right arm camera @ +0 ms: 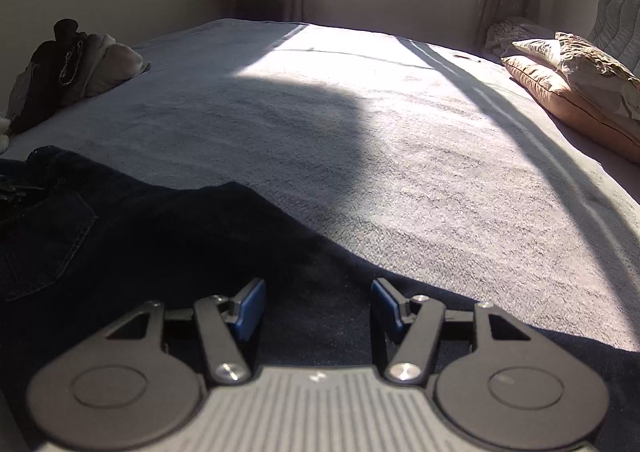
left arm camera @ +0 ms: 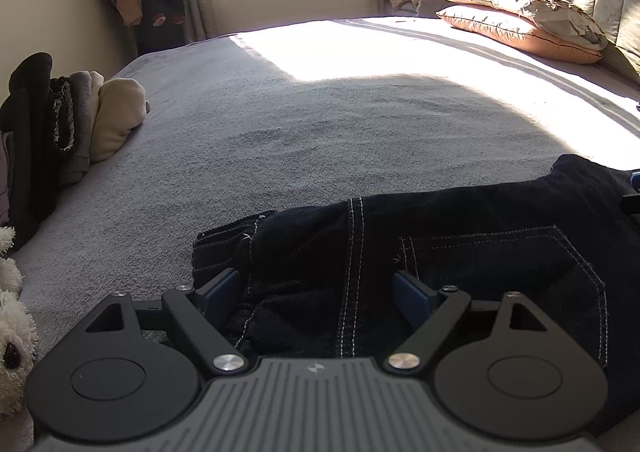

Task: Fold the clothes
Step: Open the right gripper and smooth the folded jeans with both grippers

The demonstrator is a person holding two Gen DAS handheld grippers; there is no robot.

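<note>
Both grippers, left [left arm camera: 316, 288] and right [right arm camera: 318, 302], hang spread-jawed over the dark stitched denim jeans [left arm camera: 460, 252] on the grey bed [left arm camera: 320, 124]; mid-fold or smoothing, can't tell.

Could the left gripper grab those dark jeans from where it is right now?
Probably yes: the left gripper is open with the jeans bunched between its fingers, nothing in the way.
</note>
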